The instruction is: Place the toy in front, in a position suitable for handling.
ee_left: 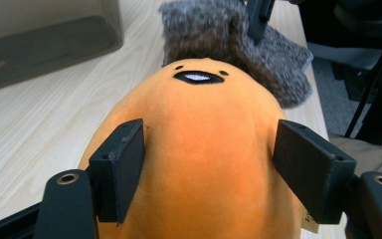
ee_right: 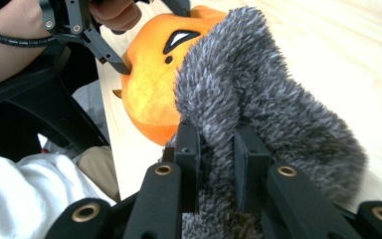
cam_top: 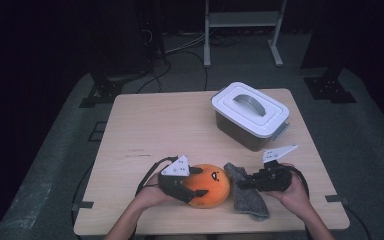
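Observation:
An orange plush toy (cam_top: 211, 186) with a small black-and-white face lies near the table's front edge. My left gripper (cam_top: 198, 181) comes at it from the left. Its two pads press on the toy's sides (ee_left: 204, 139), shut on it. Just right of the toy lies a grey fuzzy cloth (cam_top: 247, 200). My right gripper (cam_top: 240, 184) reaches it from the right, and its jaws (ee_right: 219, 149) are pinched on a fold of the grey cloth (ee_right: 258, 99). The cloth leans against the orange toy (ee_right: 151, 84).
A dark plastic box with a white handled lid (cam_top: 250, 112) stands at the back right of the wooden table (cam_top: 155, 130). Its wall shows beyond the toy (ee_left: 45, 45). Dark stands and cables sit on the floor behind the table.

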{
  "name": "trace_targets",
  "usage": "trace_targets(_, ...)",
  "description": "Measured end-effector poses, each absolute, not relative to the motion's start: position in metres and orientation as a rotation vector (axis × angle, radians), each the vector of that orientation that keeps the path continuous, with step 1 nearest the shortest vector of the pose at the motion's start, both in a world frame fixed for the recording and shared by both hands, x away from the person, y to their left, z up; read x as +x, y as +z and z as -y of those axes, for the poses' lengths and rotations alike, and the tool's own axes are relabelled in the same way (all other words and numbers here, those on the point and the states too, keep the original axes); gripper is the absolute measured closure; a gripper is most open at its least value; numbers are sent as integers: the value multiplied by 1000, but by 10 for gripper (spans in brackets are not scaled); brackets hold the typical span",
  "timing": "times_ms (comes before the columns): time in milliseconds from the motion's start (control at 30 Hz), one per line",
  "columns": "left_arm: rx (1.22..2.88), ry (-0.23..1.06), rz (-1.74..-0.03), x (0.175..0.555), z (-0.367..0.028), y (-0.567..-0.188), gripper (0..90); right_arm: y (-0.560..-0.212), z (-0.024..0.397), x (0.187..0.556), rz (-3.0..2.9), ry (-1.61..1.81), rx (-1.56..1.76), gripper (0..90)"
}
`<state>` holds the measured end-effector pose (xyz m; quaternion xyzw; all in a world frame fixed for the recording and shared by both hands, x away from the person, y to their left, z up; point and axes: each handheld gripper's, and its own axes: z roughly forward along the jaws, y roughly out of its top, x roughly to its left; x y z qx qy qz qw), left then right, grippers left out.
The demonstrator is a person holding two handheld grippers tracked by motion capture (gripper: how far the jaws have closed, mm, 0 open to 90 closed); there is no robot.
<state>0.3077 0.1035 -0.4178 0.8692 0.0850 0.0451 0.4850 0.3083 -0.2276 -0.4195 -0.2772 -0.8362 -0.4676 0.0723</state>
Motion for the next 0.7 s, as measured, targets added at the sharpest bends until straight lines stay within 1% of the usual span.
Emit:
trace_targets(433, 2083, 84, -220, 309, -104, -412, 205, -410, 301, 290, 2542, -1459, -1053, 748)
trace_targets(700, 2066, 103, -227, 311, -113, -405, 175, -401, 336, 283, 2598, -1437, -1187, 746)
